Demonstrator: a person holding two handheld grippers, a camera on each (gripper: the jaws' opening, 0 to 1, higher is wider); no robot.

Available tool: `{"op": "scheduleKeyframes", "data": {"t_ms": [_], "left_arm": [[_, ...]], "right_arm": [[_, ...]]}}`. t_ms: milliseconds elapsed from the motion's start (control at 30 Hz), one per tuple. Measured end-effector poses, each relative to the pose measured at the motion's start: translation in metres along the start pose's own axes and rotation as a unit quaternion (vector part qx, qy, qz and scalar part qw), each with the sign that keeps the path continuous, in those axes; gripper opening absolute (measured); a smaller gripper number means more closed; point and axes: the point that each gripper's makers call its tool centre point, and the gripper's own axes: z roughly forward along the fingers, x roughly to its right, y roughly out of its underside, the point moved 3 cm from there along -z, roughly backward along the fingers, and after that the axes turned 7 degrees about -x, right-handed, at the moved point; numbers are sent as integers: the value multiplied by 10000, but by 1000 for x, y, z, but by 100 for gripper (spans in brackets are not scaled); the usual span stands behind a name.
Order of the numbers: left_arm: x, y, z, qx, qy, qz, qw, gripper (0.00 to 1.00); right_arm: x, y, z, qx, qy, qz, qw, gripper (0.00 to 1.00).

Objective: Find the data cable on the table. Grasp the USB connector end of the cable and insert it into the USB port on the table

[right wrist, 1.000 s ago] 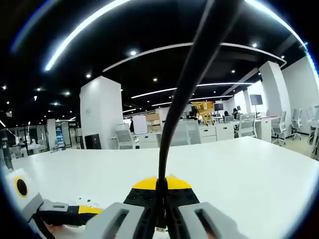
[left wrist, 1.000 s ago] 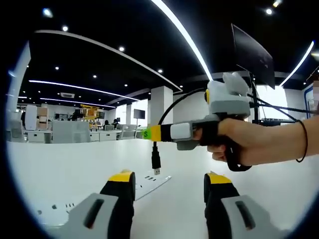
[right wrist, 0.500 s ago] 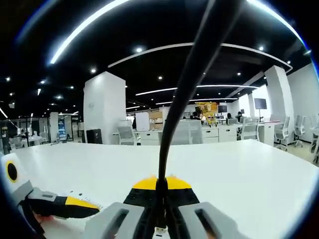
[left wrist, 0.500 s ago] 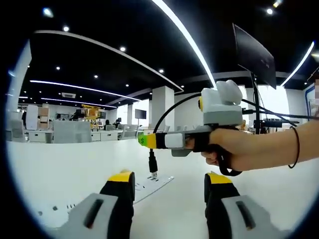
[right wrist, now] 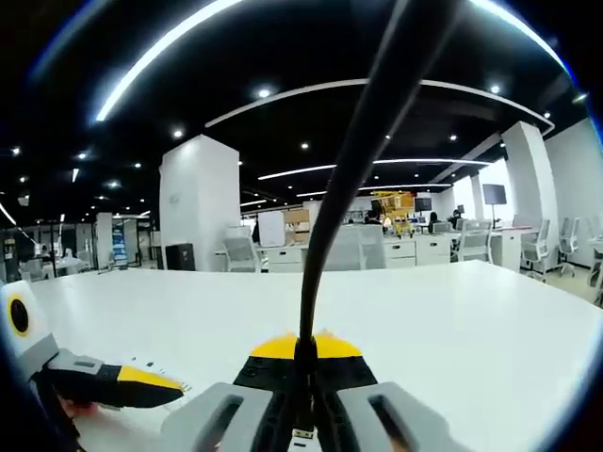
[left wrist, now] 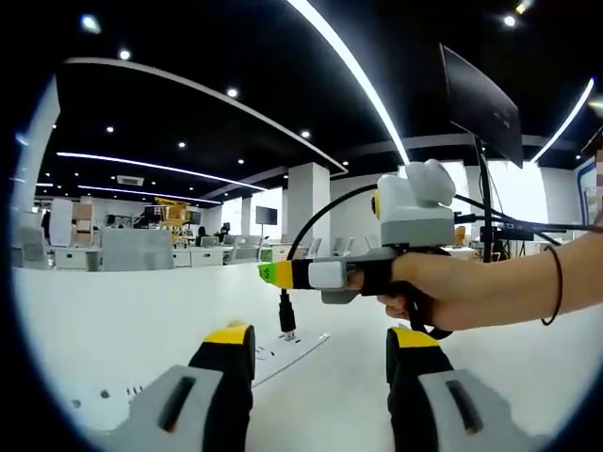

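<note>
— What is seen in the left gripper view?
— The left gripper (left wrist: 320, 350) is seen with fingers (left wrist: 229, 341) released and empty. The right gripper (left wrist: 272, 273) is held over the flat white port strip (left wrist: 303, 343) on the white tabletop (left wrist: 113, 320). The black-shelled USB connector (left wrist: 285, 314) hangs just over the strip.
— And the right gripper view?
— The fingers are clenched on the thin black data cable (right wrist: 325, 226). It is judged light and limp, so a hold just behind the stiff plug is advised.
</note>
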Motion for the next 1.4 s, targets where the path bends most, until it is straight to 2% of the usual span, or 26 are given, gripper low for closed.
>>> {"op": "scheduleKeyframes", "data": {"t_ms": [133,567,667,733,900,1133,1233,1300,1400], "left_arm": [[0,1,0,-4,-3,5,10000,56],[1,2,0,-21,-14,-5,10000,57],[2,3,-1,-40,-10,11,10000,57],[2,3,-1,-37,-14,1,10000,57],[2,4,-1,-54,-14,16,10000,57],[3,4,-1,-71,-20,28,10000,57],[3,4,-1,-74,-15,27,10000,57],[3,5,-1,-82,-10,20,10000,57],[3,5,-2,-87,-18,22,10000,57]], "right_arm": [[-3,1,0,-59,-9,-65,10000,5],[-7,5,-4,-589,142,-219,9979,4],[0,9,-7,-630,241,1,9977,4],[2,10,-9,-602,176,208,9978,4],[-1,12,-7,-772,230,46,9967,4],[-8,13,-4,-859,192,32,9961,3],[-2,14,-5,-877,362,31,9955,3],[-2,15,-6,-738,300,343,9962,3],[-3,16,-7,-716,283,355,9964,3]]}}
